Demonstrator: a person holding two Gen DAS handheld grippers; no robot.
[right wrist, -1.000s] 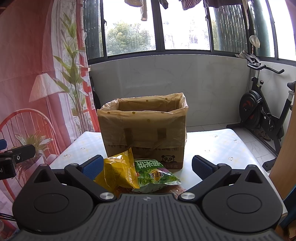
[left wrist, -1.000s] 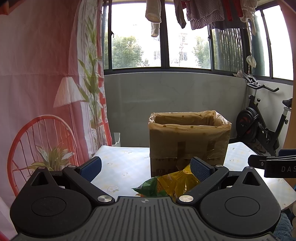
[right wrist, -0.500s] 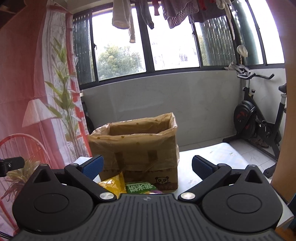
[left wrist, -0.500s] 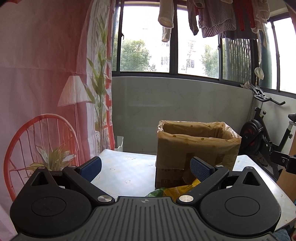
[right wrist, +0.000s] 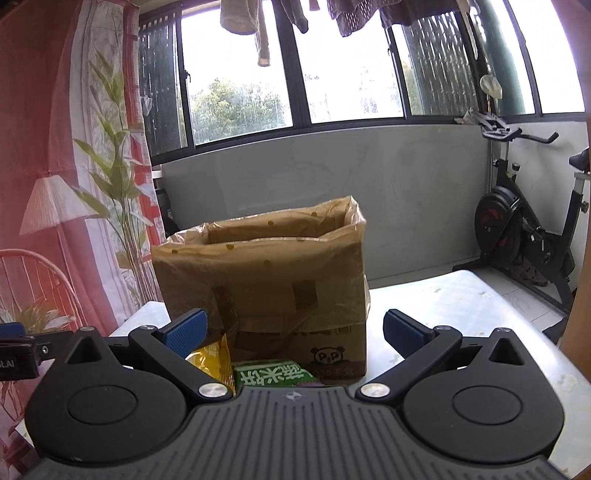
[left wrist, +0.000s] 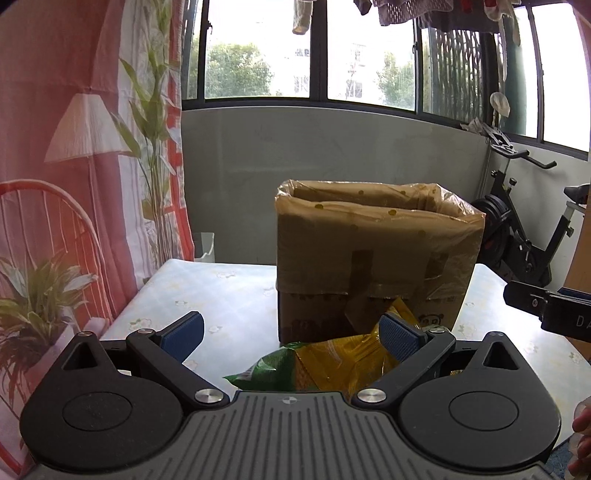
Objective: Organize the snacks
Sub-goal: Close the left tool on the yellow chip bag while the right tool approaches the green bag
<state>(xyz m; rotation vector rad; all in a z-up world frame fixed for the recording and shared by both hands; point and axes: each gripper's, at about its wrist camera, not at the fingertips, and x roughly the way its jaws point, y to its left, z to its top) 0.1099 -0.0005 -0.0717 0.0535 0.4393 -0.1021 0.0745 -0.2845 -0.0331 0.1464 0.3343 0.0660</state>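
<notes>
A tall brown cardboard box lined with a tan plastic bag [left wrist: 376,254] stands open on the pale floral-patterned surface [left wrist: 221,291]. Just in front of it lie a crinkled yellow snack packet [left wrist: 343,363] and a green snack packet with white lettering [right wrist: 273,374], side by side. The left gripper [left wrist: 291,332] and right gripper [right wrist: 295,330] both hover with fingers spread wide, holding nothing.

Exercise bike [right wrist: 524,236] on floor, far right of gripper, against grey wall. Printed curtain [left wrist: 74,147] with lamp, chair and plant motifs hangs left of gripper. Windows [right wrist: 347,66] ahead, above; laundry [right wrist: 243,18] hanging at top. White bin [left wrist: 204,246] ahead left.
</notes>
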